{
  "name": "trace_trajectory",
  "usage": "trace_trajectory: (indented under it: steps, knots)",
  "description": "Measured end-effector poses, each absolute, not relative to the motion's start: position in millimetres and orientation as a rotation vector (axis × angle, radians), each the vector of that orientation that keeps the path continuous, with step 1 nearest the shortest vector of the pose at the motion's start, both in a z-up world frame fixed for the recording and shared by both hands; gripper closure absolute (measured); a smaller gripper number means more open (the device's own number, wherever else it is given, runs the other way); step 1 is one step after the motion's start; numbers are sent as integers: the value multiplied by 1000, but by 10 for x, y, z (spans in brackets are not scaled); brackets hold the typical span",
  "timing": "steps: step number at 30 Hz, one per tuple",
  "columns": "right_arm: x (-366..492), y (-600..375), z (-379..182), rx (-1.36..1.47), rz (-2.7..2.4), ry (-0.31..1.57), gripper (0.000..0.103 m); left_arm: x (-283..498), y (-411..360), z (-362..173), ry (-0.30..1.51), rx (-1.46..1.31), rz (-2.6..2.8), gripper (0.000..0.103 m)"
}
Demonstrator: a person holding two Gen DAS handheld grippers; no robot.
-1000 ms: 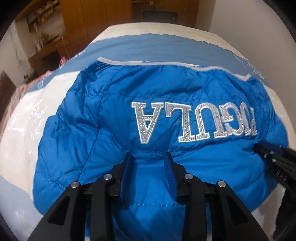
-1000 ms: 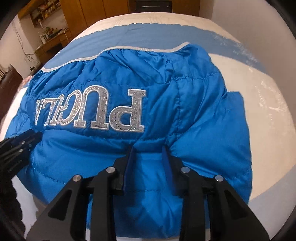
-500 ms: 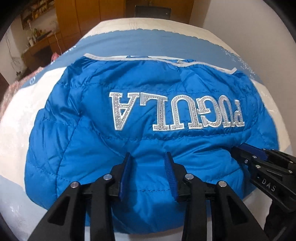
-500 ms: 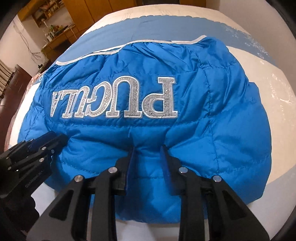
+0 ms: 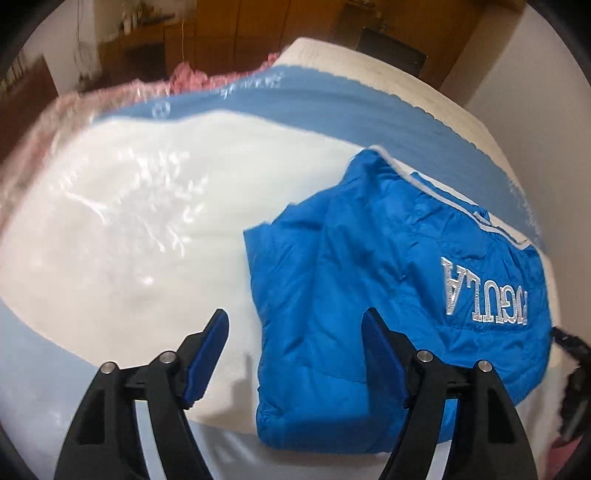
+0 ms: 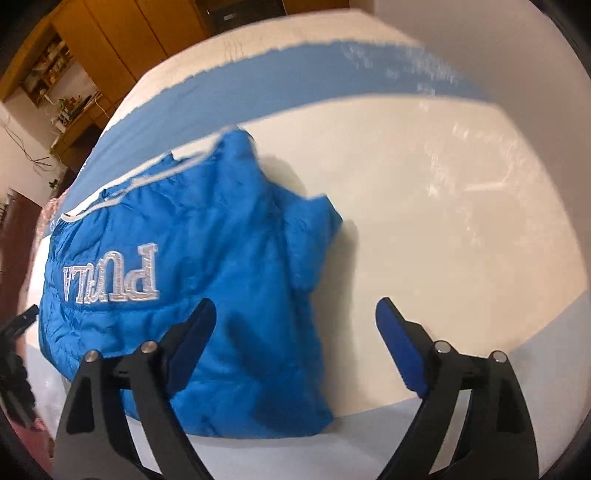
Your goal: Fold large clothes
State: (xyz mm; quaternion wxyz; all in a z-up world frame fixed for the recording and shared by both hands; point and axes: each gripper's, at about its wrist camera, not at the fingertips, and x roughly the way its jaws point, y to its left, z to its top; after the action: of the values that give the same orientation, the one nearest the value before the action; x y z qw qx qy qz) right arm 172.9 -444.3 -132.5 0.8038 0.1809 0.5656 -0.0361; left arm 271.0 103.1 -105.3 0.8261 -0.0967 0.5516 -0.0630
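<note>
A bright blue puffer jacket [image 5: 388, 295] lies folded on the bed, silver letters upside down on its back. It also shows in the right wrist view [image 6: 207, 280]. My left gripper [image 5: 295, 343] is open and empty, over the jacket's left edge; one blue pad is over white cover, the other over the jacket. My right gripper [image 6: 295, 332] is open and empty, over the jacket's right edge. The tip of the right gripper shows at the left wrist view's right edge [image 5: 569, 339]. The left gripper's tip shows in the right wrist view [image 6: 18, 325].
The bed cover [image 5: 129, 240] is white with a blue band [image 6: 295, 74] across the far side. Pink cloth [image 5: 192, 77] lies at the bed's far left edge. Wooden cabinets [image 6: 110, 33] and a white wall [image 5: 535, 92] stand behind.
Both grippers have opened and let go of the jacket's near hem. The left has swung out to the left side, the right out to the right side. The jacket lies flat.
</note>
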Motion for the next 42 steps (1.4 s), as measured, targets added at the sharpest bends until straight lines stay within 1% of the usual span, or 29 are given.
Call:
trace_trajectory:
  steps: [5, 6, 8, 9, 10, 11, 12, 13, 14, 15, 16, 17, 18, 21, 28, 32, 37, 42]
  knots:
    - [1759, -4475, -1564, 512, 27, 1255, 12, 2792, 981, -1234, 1198, -281, -244, 26]
    - [1790, -4469, -1604, 519, 36, 1263, 12, 2813, 920, -1277, 1208, -281, -264, 20]
    - [1858, -4428, -1676, 534, 53, 1277, 11, 2889, 814, -1383, 1237, -259, -254, 15]
    - [1862, -4375, -1683, 536, 58, 1276, 9, 2916, 800, -1430, 1247, -267, -248, 14]
    - [1890, -4357, -1692, 532, 60, 1269, 10, 2953, 792, -1472, 1257, -289, -243, 14]
    - [1904, -4338, -1695, 528, 70, 1264, 13, 2984, 791, -1489, 1264, -317, -253, 15]
    - [1922, -4315, -1680, 541, 112, 1253, 38, 3002, 786, -1481, 1263, -338, -259, 26]
    - [1930, -4307, -1656, 572, 139, 1249, 52, 3002, 777, -1455, 1258, -346, -254, 33]
    - [1928, -4307, -1621, 569, 138, 1243, 59, 2984, 762, -1416, 1251, -342, -249, 48]
    - [1925, -4298, -1573, 569, 155, 1235, 73, 2937, 742, -1344, 1235, -335, -250, 64]
    - [1904, -4293, -1503, 576, 167, 1224, 79, 2894, 720, -1283, 1219, -329, -254, 71]
    - [1881, -4288, -1441, 575, 174, 1215, 81, 2860, 713, -1215, 1201, -323, -255, 78]
    - [1846, -4273, -1356, 564, 183, 1199, 82, 2804, 700, -1112, 1174, -321, -259, 83]
    - [1721, -4226, -1086, 556, 215, 1152, 84, 2676, 699, -892, 1133, -321, -269, 88]
    - [1214, -4119, -409, 507, 269, 1067, 84, 2190, 784, -354, 1071, -315, -322, 89]
    - [807, -4084, -213, 488, 288, 1067, 84, 1806, 819, -144, 1059, -301, -360, 89]
    - [217, -4012, -239, 511, 288, 1135, 84, 1246, 957, -135, 1101, -284, -383, 88]
    - [-180, -3911, -537, 535, 247, 1228, 83, 816, 1052, -485, 1180, -261, -359, 86]
